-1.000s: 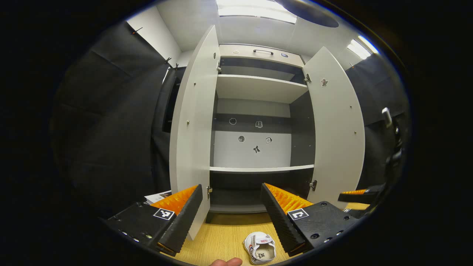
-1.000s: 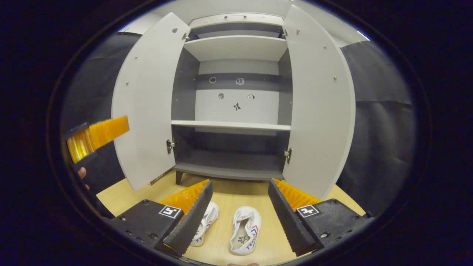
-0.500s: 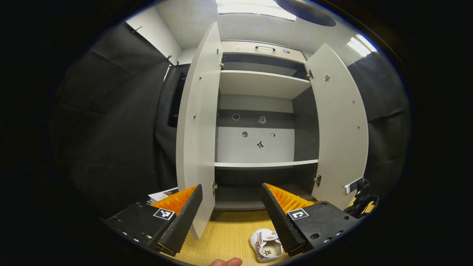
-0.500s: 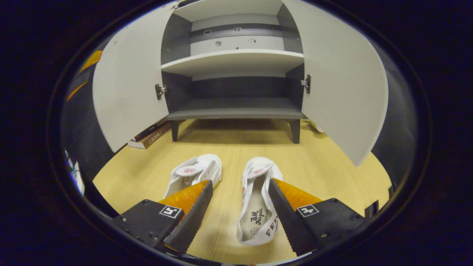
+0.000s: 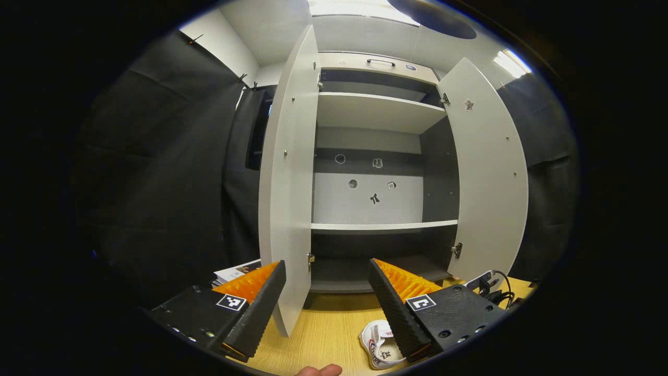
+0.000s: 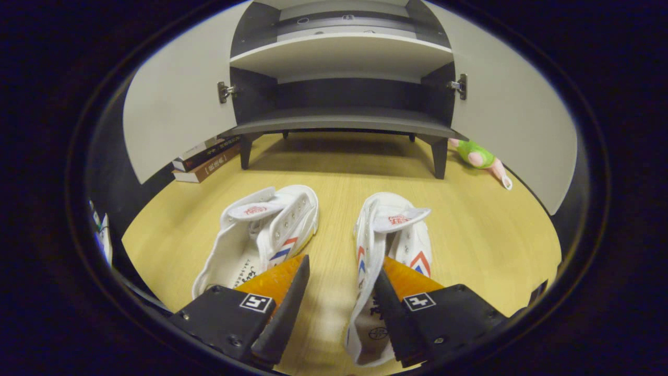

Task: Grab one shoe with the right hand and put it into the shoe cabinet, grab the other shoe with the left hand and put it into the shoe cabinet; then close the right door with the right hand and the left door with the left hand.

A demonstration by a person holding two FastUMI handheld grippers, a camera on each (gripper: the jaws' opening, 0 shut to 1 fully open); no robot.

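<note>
In the right gripper view, the right gripper point(image 6: 342, 271) hangs wide open with one finger inside the right white shoe point(image 6: 389, 245), gripping nothing. Both shoes lie lengthwise on the wooden floor point(image 6: 496, 230), toes toward the far open shoe cabinet point(image 6: 339, 122), the left white shoe point(image 6: 263, 235) beside it. The left gripper point(image 5: 326, 274) is open and empty.

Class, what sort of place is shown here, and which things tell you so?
Probably a staged home entryway in a booth: an open shoe cabinet on a wooden floor, white shoes before it, black cloth walls.
</note>
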